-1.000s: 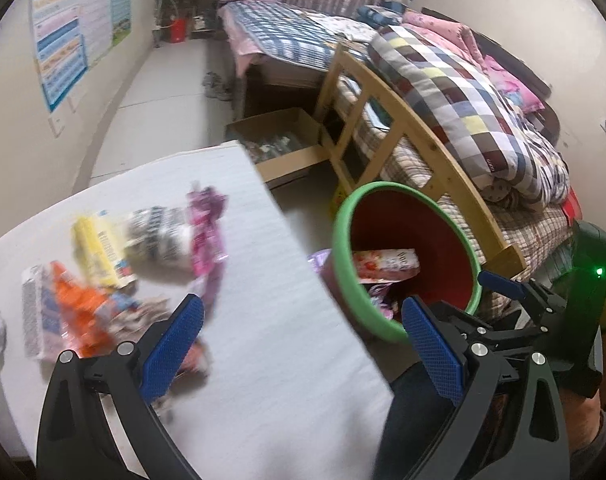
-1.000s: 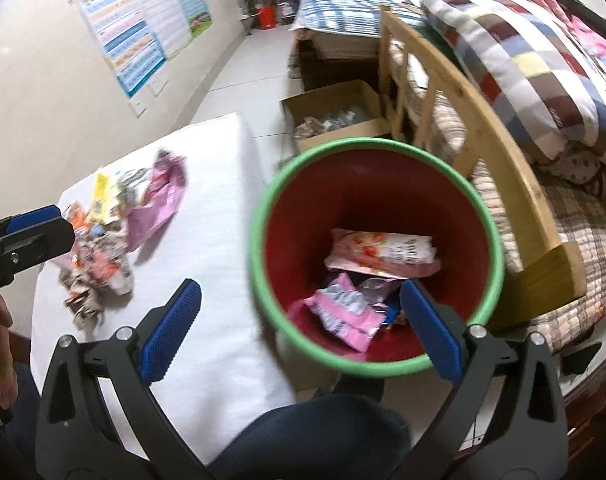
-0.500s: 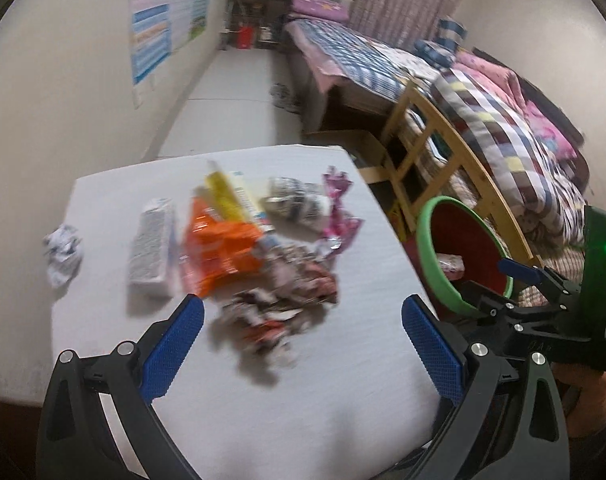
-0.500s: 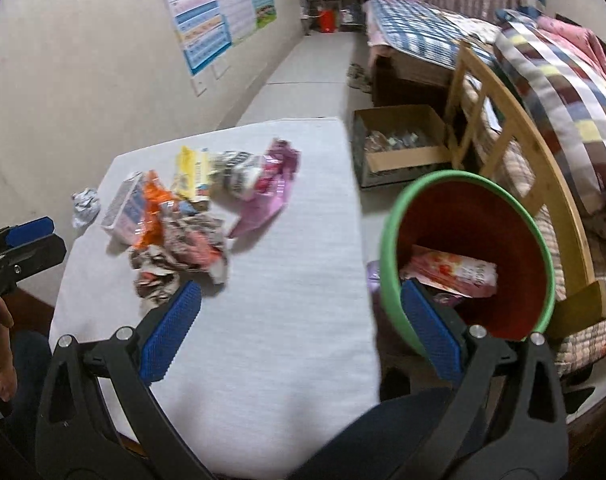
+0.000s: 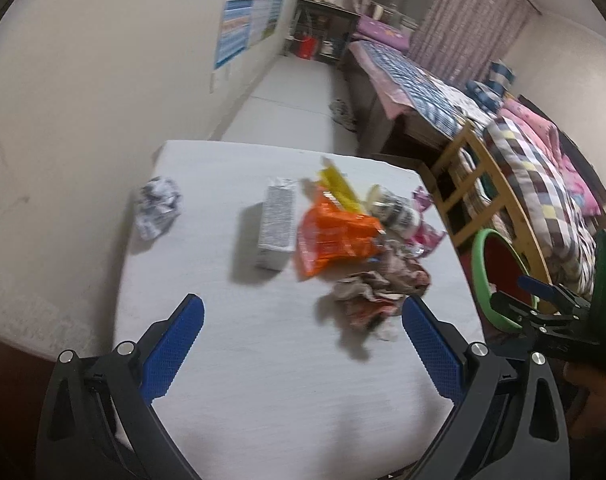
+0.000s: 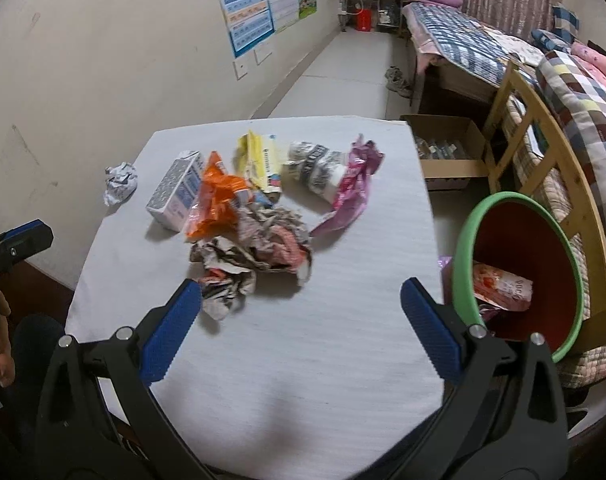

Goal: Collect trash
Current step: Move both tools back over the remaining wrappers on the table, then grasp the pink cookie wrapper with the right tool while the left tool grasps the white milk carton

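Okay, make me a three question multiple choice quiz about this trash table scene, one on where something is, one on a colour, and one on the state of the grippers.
1. Where does the crumpled paper ball lie?
A. inside the bin
B. alone near the table's left edge, apart from the pile
C. on top of the orange wrapper

2. What colour is the rim of the bin?
A. green
B. blue
C. yellow

3. How do the left gripper and right gripper stand?
A. both shut on wrappers
B. one open, one shut on a carton
C. both open and holding nothing

Answers:
1 B, the ball sits by itself on the white table, left of the grey carton.
2 A, a green rim runs around the red inside.
3 C, each view shows wide-spread blue pads with only tabletop between them.
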A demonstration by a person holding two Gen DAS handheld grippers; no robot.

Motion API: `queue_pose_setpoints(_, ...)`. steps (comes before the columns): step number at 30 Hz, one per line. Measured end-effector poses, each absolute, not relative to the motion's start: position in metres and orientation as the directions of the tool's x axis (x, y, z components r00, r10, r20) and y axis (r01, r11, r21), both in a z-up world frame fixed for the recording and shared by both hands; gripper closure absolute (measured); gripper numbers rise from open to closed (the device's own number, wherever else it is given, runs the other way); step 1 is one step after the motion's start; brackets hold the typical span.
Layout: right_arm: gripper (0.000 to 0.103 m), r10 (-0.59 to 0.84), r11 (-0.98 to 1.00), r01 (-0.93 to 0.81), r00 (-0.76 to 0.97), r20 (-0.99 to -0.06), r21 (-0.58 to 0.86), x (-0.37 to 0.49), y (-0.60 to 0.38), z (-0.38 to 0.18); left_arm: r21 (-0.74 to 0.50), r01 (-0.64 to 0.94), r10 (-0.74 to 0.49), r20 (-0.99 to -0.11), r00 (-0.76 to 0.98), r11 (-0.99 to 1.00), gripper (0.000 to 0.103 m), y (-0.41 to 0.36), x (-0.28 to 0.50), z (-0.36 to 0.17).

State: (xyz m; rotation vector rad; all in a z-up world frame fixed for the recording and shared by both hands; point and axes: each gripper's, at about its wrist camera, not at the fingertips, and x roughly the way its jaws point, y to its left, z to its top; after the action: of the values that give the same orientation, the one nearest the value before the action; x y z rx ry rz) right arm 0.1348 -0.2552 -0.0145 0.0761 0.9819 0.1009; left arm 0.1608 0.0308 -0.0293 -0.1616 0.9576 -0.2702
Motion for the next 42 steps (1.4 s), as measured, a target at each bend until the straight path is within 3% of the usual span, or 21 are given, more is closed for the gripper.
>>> queue_pose_setpoints(14, 0.005, 0.113, 0.992, -0.013, 0.542, -0.833, 0.126, 0.156, -0.257, -0.026, -0.257, 0.102, -0.271, -0.802, 0.532, 0.961, 0.008, 0.062, 0.179, -0.051)
queue_pose_setpoints(33, 0.008, 0.127, 0.976, 0.1, 0.47, -0.874, 0.195, 0.242, -0.296, -0.082, -0.183, 0.178, -0.244, -0.866, 0.435, 0.967, 0.01, -0.007, 0.287, -0.113)
queue_pose_setpoints(36, 0.014, 0.118, 0.976, 0.114, 0.445, -0.888, 0.187, 0.256, -0.299, -0.096, -0.141, 0.19, -0.209, -0.888, 0.41, 0.972, 0.021, -0.017, 0.302, -0.127)
queue_pose_setpoints(40, 0.025, 0.127, 0.973, 0.125, 0.41, -0.903, 0.194, 0.268, -0.301, -0.112, -0.114, 0.178, -0.175, -0.911, 0.373, 0.977, 0.043, -0.023, 0.318, -0.146)
queue_pose_setpoints(42, 0.038, 0.139, 0.971, 0.127, 0.389, -0.911, 0.202, 0.275, -0.302, -0.12, -0.13, 0.163, -0.181, -0.917, 0.354, 0.978, 0.056, -0.021, 0.323, -0.153)
